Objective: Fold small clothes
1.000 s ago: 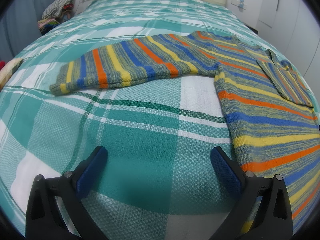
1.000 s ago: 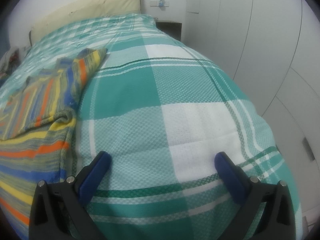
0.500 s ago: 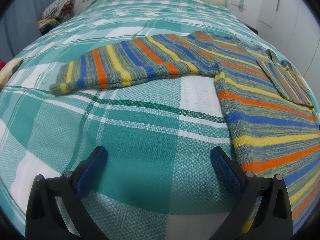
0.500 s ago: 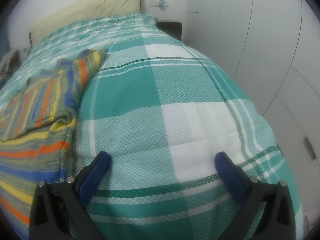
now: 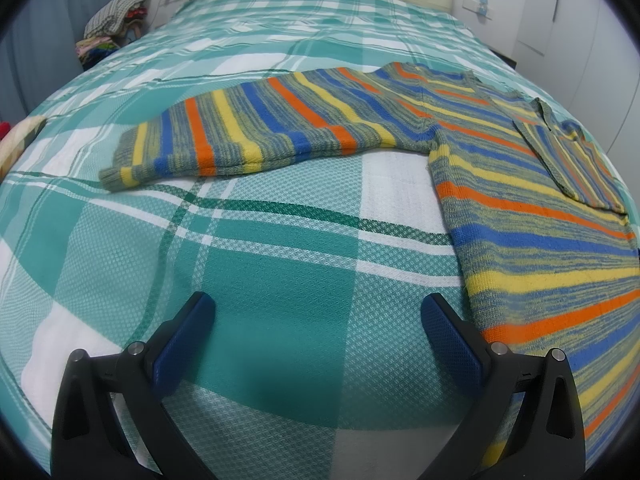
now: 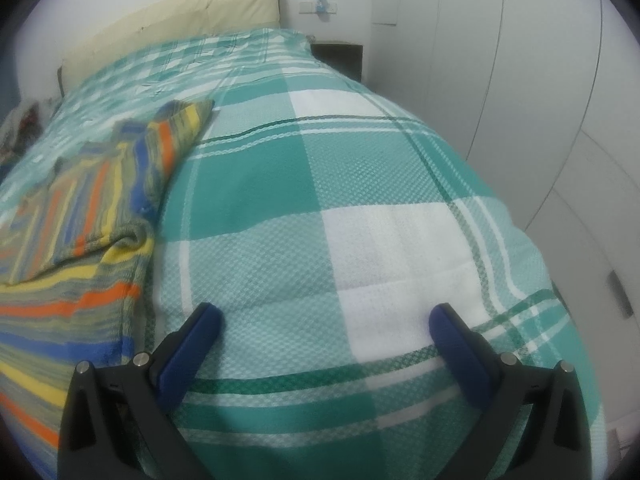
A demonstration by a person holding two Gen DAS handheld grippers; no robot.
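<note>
Left wrist view: the left gripper (image 5: pixel 318 322) hangs low at the bottom centre with its blue pads spread wide and nothing between them, over bare checked bedspread (image 5: pixel 276 264). Beyond it, the striped sweater (image 5: pixel 520 208) lies flat at centre right, one sleeve (image 5: pixel 248 136) stretched toward the upper left, the other already folded across the body at the right edge. Right wrist view: the right gripper (image 6: pixel 324 328) is likewise spread apart and empty, the sweater at the left edge. A risk, in my judgement: pinching bedspread along with the knit would drag both and skew the fold.
</note>
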